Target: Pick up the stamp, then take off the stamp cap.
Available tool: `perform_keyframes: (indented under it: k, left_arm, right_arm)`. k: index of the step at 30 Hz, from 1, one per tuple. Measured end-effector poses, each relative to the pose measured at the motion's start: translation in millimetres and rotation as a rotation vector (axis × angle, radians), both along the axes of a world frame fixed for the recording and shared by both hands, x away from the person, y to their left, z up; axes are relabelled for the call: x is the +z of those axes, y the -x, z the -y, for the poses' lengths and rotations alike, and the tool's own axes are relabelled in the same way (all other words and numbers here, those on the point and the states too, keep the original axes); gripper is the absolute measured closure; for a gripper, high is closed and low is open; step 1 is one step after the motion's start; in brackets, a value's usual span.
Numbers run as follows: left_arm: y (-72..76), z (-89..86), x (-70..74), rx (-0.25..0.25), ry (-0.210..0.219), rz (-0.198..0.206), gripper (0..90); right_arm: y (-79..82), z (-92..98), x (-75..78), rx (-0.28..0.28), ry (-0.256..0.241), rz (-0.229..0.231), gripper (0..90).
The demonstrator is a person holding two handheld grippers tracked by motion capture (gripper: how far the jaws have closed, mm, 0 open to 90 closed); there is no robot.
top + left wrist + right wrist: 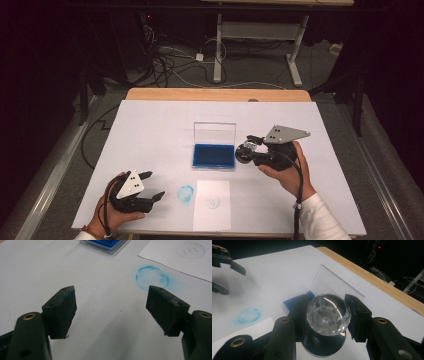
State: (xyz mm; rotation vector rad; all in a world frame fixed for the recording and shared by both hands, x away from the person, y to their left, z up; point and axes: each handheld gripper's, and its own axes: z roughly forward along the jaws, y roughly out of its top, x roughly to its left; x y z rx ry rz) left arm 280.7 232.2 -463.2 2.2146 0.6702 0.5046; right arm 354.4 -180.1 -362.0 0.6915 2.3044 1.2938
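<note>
The right tool (248,147) is clenched on a clear, faceted-knob stamp (328,311), its two black jaws pressing the transparent handle from either side; below the knob a dark round base shows, but its printing face is turned away and cannot be seen. In the high view the stamp (246,150) hangs just beside the right edge of the blue ink pad (214,156), whose clear lid (214,133) stands upright behind it; whether the stamp touches the pad or the counter (150,130) is hard to tell. In the right gripper view the pad (298,298) is mostly hidden behind the jaws and knob. The left tool (153,185) rests released near the front left, jaws spread wide with nothing between them. Just beyond it lies a smudged blue ring of ink (152,277), and beside that a small paper sheet (212,205) carrying a faint round imprint (190,250), too pale to read and cut off by the frame in the left gripper view.
</note>
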Motion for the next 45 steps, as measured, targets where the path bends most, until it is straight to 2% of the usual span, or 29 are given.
perform_keyframes:
  k: [3,6,15,19,26,30,31,40,45]
  left_arm:
    - [0.7,3.7,1.0,-0.011,-0.002,0.004,23.6]
    - [-0.3,9.3,2.4,-0.020,0.025,-0.002,23.6]
    - [-2.3,28.3,6.4,-0.067,0.057,0.000,23.5]
    - [-5.3,40.6,10.5,-0.089,0.099,-0.001,23.5]
    - [-2.8,60.6,11.6,-0.131,0.107,0.004,23.5]
    - [-1.1,72.2,13.8,-0.156,0.147,0.014,23.5]
    - [-0.3,79.3,14.6,-0.175,0.159,0.013,23.4]
    - [-1.5,98.9,14.4,-0.216,0.182,0.007,23.5]
    - [-2.4,104.4,13.9,-0.227,0.172,0.014,28.7]
  right_arm:
    - [4.4,-8.6,-0.9,0.017,0.010,0.005,57.2]
    - [10.5,-18.7,-2.3,0.049,0.000,0.002,57.2]
    - [19.1,-38.5,-7.9,0.115,0.007,-0.007,57.2]
    - [24.2,-43.8,-9.9,0.136,0.001,-0.016,57.2]
    - [34.2,-59.1,-11.8,0.186,-0.025,-0.027,57.2]
    - [40.7,-69.3,-14.7,0.210,-0.049,-0.037,57.2]
    - [42.1,-71.8,-15.3,0.218,-0.053,-0.038,57.2]
    - [48.5,-84.8,-22.2,0.256,-0.066,-0.061,57.2]
    - [50.1,-87.8,-24.1,0.262,-0.079,-0.065,57.2]
